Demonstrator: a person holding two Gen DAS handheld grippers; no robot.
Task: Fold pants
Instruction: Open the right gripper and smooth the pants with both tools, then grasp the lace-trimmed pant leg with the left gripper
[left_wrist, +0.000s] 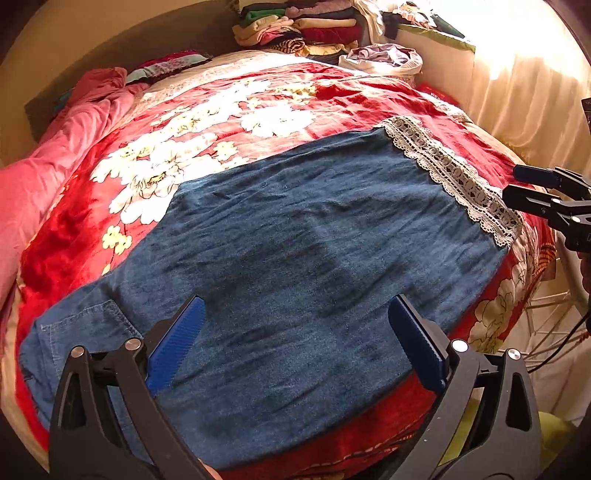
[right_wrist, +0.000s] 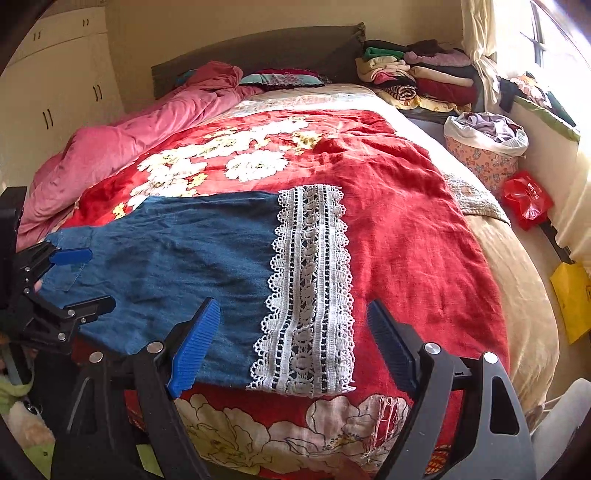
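Blue denim pants (left_wrist: 295, 251) lie flat on a red floral blanket (left_wrist: 207, 122), legs stacked, with a white lace hem (left_wrist: 454, 181) at the right end and a pocket (left_wrist: 85, 325) at the left end. My left gripper (left_wrist: 295, 317) is open and empty above the near edge of the pants. My right gripper (right_wrist: 293, 325) is open and empty over the lace hem (right_wrist: 310, 291) at the near edge. Each gripper shows in the other's view: the right one (left_wrist: 517, 184) past the hem, the left one (right_wrist: 92, 280) over the waist end of the pants (right_wrist: 166, 251).
A pink duvet (right_wrist: 122, 144) lies bunched along the bed's left side. Stacks of folded clothes (right_wrist: 417, 74) sit at the head of the bed. A laundry basket (right_wrist: 484, 147), a red bag (right_wrist: 528, 199) and a yellow bag (right_wrist: 572, 299) stand on the floor to the right.
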